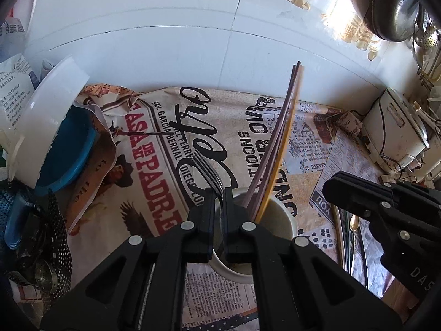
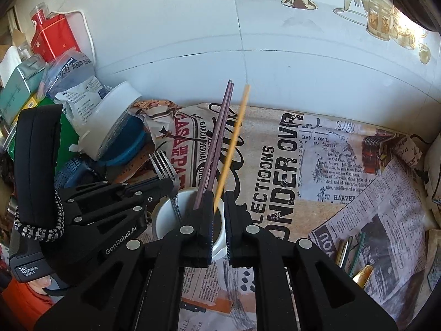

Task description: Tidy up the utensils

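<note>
- White ceramic, the cup (image 2: 165, 220) stands on the newspaper-print surface (image 2: 289, 187) and serves as the utensil holder; every place below is given from it.
- Two dark purple chopsticks (image 2: 217, 135) and one yellow chopstick (image 2: 234, 140) stand in the cup, leaning away toward the tiled wall (image 2: 193, 27) behind it.
- The left gripper (image 1: 217, 193) is clamped on the fork (image 1: 209, 173) just above the cup's near rim, tines up and handle end down, which looks like the pose for dropping it in handle-first.
- The right gripper (image 2: 219, 201) hovers over the cup's right side with its fingers slightly apart, holding nothing; the yellow chopstick passes through the gap, untouched as far as can be told.
- More utensils (image 2: 350, 251), gold and green ones, lie on the surface well to the right of the cup, probably next to be collected.
- A blue-lidded white tub (image 1: 52, 127) lies tipped to the cup's left.
</note>
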Available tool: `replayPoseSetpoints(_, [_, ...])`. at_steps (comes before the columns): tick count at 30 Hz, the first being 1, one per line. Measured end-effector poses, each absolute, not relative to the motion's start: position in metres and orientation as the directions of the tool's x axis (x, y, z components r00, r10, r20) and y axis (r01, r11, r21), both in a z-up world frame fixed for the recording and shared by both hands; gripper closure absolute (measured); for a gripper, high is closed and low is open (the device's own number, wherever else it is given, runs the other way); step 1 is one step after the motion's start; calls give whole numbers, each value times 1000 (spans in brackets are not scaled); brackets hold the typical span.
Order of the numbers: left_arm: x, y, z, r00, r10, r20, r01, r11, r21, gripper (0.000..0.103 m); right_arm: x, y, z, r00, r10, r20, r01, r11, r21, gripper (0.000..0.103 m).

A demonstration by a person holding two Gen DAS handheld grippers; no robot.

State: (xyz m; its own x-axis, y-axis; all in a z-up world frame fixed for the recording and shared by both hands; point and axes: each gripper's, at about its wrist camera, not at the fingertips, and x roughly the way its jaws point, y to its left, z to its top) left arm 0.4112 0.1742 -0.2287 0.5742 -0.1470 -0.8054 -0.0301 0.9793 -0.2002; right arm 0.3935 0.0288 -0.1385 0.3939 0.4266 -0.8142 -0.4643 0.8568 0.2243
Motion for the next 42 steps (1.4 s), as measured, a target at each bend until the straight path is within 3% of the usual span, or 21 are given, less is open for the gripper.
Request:
replayPoseSetpoints(4, [403, 172, -216, 591, -125, -797, -36, 983, -181, 100, 388, 25, -129, 417, 426, -803, -478, 854, 205, 82])
replayPoseSetpoints(11, [384, 164, -183, 647, -77, -758, -55, 987, -148, 82, 373, 8, -103, 496, 416, -762, -499, 855, 141, 66])
replayPoseSetpoints(21, [349, 130, -134, 723, -52, -689, -51, 990, -128, 71, 347, -40, -65, 597, 431, -676, -501, 859, 105, 53])
replayPoseSetpoints(32, [329, 76, -117, 745, -61, -664, -27, 992, -122, 71, 318, -107, -45, 695, 387, -606, -442, 895, 65, 28])
replayPoseSetpoints(42, [325, 21, -133, 715, -100, -692, 28, 993, -114, 71, 297, -164, -51, 742, 298, -601, -360, 933, 18, 24])
